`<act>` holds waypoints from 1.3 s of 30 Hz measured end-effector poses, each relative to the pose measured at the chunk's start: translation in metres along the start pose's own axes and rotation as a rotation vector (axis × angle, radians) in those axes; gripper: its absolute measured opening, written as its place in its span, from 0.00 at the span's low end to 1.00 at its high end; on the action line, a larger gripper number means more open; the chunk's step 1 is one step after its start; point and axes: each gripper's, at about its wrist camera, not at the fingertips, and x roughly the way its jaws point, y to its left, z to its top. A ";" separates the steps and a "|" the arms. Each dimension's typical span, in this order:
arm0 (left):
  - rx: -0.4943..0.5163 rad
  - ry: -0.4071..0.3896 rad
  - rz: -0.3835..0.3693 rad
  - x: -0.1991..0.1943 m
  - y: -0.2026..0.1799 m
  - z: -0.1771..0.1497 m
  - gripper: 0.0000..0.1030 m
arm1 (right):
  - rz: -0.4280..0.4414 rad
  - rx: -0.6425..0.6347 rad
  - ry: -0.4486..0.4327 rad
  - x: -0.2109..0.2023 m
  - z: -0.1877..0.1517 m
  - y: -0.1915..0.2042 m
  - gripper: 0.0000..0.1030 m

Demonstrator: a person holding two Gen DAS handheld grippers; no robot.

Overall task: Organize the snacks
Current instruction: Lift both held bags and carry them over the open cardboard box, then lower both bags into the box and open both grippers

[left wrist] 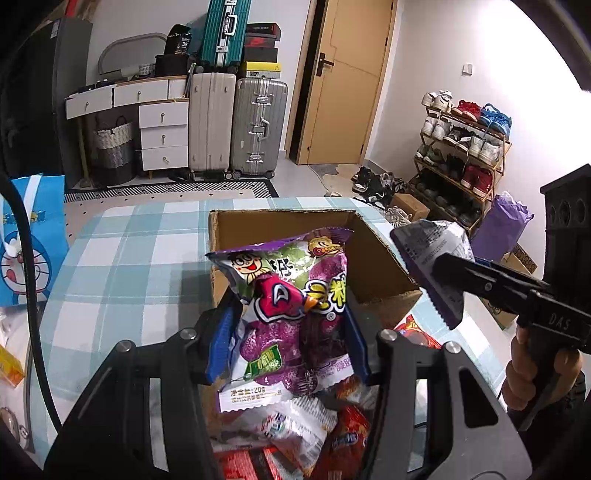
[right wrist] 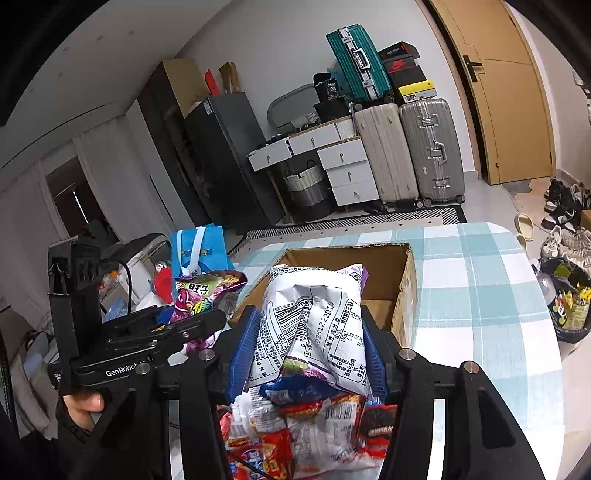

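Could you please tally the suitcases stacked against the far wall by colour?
Teal suitcase, on top: 1
Cream suitcase: 1
Silver suitcase: 1
Total: 3

Left gripper [left wrist: 288, 332] clamped on a purple snack bag [left wrist: 291, 314], right gripper [right wrist: 308, 350] clamped on a silver-backed packet [right wrist: 314, 321], both raised side by side.

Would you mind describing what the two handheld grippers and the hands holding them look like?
Both are black angular frames with silver bolts and ribbed blue finger pads. The left gripper reads "GenRobot" on its side; the right gripper shows "DAS". A black cable trails from the left one. Bare fingers wrap each black handle; dark sleeves show.
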 end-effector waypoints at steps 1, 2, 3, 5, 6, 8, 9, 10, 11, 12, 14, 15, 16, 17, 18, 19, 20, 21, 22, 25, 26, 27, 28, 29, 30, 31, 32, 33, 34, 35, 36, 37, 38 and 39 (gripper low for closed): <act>0.001 0.003 0.002 0.006 0.000 0.002 0.48 | 0.002 0.000 0.003 0.004 0.002 0.000 0.51; 0.003 0.006 0.002 0.011 -0.001 0.005 0.48 | 0.000 0.000 0.003 0.007 0.003 -0.001 0.51; 0.003 0.007 0.002 0.015 -0.001 0.005 0.48 | -0.002 0.000 0.006 0.009 0.002 -0.002 0.51; 0.005 0.011 0.006 0.024 -0.001 0.008 0.48 | -0.007 0.003 0.019 0.017 0.002 -0.004 0.51; 0.003 0.015 0.010 0.029 -0.001 0.009 0.48 | -0.010 0.004 0.027 0.022 0.003 -0.005 0.51; 0.000 0.020 0.011 0.036 0.000 0.010 0.48 | -0.014 0.005 0.037 0.032 0.007 -0.009 0.51; -0.002 0.022 0.010 0.039 0.001 0.010 0.48 | -0.015 0.008 0.047 0.038 0.007 -0.011 0.51; -0.003 0.027 0.009 0.043 0.002 0.011 0.48 | -0.018 0.011 0.053 0.043 0.008 -0.012 0.51; -0.003 0.031 0.010 0.048 0.002 0.013 0.48 | -0.020 0.011 0.054 0.047 0.008 -0.013 0.51; 0.000 0.032 0.012 0.051 0.003 0.013 0.48 | -0.021 0.009 0.064 0.052 0.009 -0.013 0.51; 0.009 0.038 0.018 0.059 0.002 0.014 0.48 | -0.029 0.009 0.075 0.062 0.009 -0.014 0.51; 0.011 0.042 0.019 0.063 0.002 0.014 0.48 | -0.035 0.004 0.081 0.067 0.010 -0.015 0.51; 0.015 0.047 0.018 0.069 0.002 0.015 0.48 | -0.041 0.000 0.082 0.070 0.011 -0.015 0.51; 0.016 0.051 0.019 0.073 0.002 0.016 0.48 | -0.046 -0.007 0.084 0.074 0.012 -0.016 0.51; 0.016 0.053 0.024 0.078 0.002 0.017 0.48 | -0.051 -0.013 0.089 0.078 0.012 -0.016 0.51; 0.016 0.054 0.027 0.083 0.002 0.018 0.48 | -0.054 -0.020 0.093 0.082 0.013 -0.016 0.51; 0.015 0.057 0.028 0.086 0.002 0.019 0.48 | -0.062 -0.027 0.095 0.087 0.013 -0.017 0.51; 0.015 0.059 0.027 0.090 0.002 0.020 0.48 | -0.072 -0.034 0.099 0.090 0.013 -0.016 0.51; 0.015 0.058 0.029 0.092 0.002 0.022 0.48 | -0.082 -0.039 0.104 0.093 0.012 -0.016 0.51; 0.013 0.067 0.032 0.101 0.003 0.025 0.48 | -0.103 -0.052 0.109 0.099 0.011 -0.017 0.51; 0.013 0.068 0.029 0.102 0.004 0.025 0.48 | -0.110 -0.049 0.109 0.100 0.011 -0.018 0.51; 0.016 0.072 0.032 0.105 0.004 0.026 0.48 | -0.114 -0.044 0.109 0.101 0.010 -0.020 0.51; 0.019 0.073 0.037 0.106 0.004 0.026 0.48 | -0.116 -0.043 0.111 0.102 0.009 -0.020 0.51; 0.026 0.076 0.044 0.109 0.003 0.027 0.48 | -0.119 -0.045 0.113 0.102 0.008 -0.022 0.51; 0.029 0.077 0.051 0.110 0.002 0.027 0.48 | -0.126 -0.049 0.112 0.103 0.008 -0.022 0.51; 0.032 0.082 0.057 0.113 0.002 0.027 0.48 | -0.127 -0.049 0.112 0.103 0.008 -0.024 0.51; 0.037 0.086 0.062 0.114 0.001 0.027 0.48 | -0.126 -0.050 0.111 0.103 0.007 -0.024 0.51; 0.043 0.091 0.068 0.117 0.000 0.026 0.48 | -0.126 -0.052 0.112 0.103 0.007 -0.024 0.51; 0.045 0.094 0.072 0.116 -0.002 0.024 0.48 | -0.131 -0.058 0.111 0.103 0.007 -0.024 0.51; 0.046 0.098 0.073 0.119 -0.002 0.023 0.48 | -0.136 -0.064 0.108 0.103 0.006 -0.024 0.51; 0.046 0.102 0.069 0.120 -0.001 0.023 0.48 | -0.139 -0.068 0.107 0.104 0.006 -0.024 0.51; 0.046 0.107 0.066 0.121 0.000 0.022 0.48 | -0.138 -0.069 0.108 0.103 0.006 -0.024 0.52; 0.047 0.111 0.066 0.123 0.000 0.021 0.48 | -0.135 -0.068 0.109 0.103 0.006 -0.024 0.52; 0.051 0.110 0.065 0.123 -0.002 0.022 0.48 | -0.134 -0.069 0.108 0.102 0.007 -0.025 0.52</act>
